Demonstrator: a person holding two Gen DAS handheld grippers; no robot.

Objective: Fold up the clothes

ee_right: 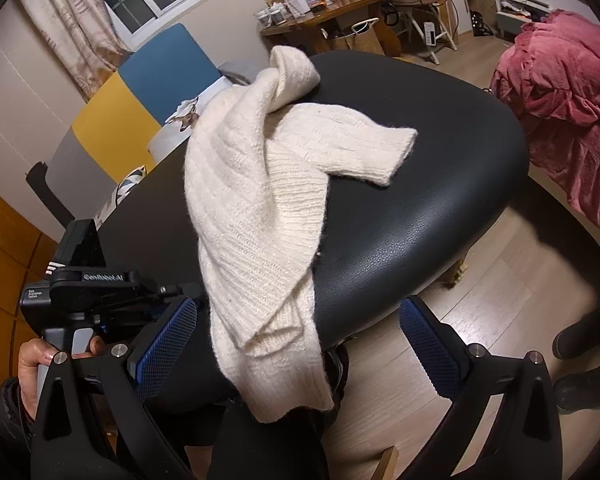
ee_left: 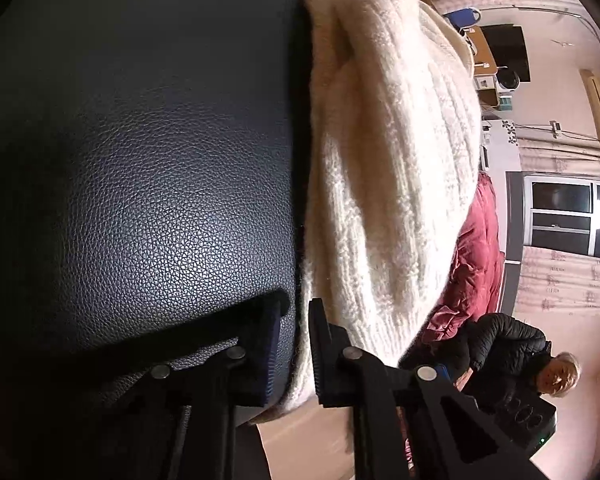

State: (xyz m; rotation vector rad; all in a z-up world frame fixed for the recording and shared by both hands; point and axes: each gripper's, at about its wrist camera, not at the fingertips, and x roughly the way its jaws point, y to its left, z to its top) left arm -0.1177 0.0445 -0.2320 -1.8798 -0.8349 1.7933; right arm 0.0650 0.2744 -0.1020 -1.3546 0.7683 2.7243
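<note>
Knitwear, cream and ribbed: a sweater (ee_right: 256, 208) sprawled in a loose heap across a black leather-grained seat (ee_right: 420, 216), one sleeve thrown out flat to the right with its cuff lying on the bare leather, the other bunched and twisted at the far end, and the hem hanging over the near edge of the seat; in the left wrist view the same sweater (ee_left: 384, 184) shows fuzzy, close-ribbed knit running along the edge of the seat (ee_left: 160, 184); the left gripper (ee_left: 296, 344) has its jaws drawn in to a narrow gap, with the sweater's edge and the seat's rim between the pads, so it is clamped on the fabric there; in the right wrist view that tool is seen at the left, gripped by a hand (ee_right: 36, 364) just beside the garment; the right gripper (ee_right: 300, 354) stands spread wide, its blue pads well apart on either side of the hanging hem, touching nothing; beyond the seat lie pale wood flooring (ee_right: 512, 280), a pink bedspread (ee_right: 568, 112) on the right, a cluttered wooden table (ee_right: 324, 20) far off, curtains (ee_right: 72, 24) at a window, and blue and yellow wall panels on the left
</note>
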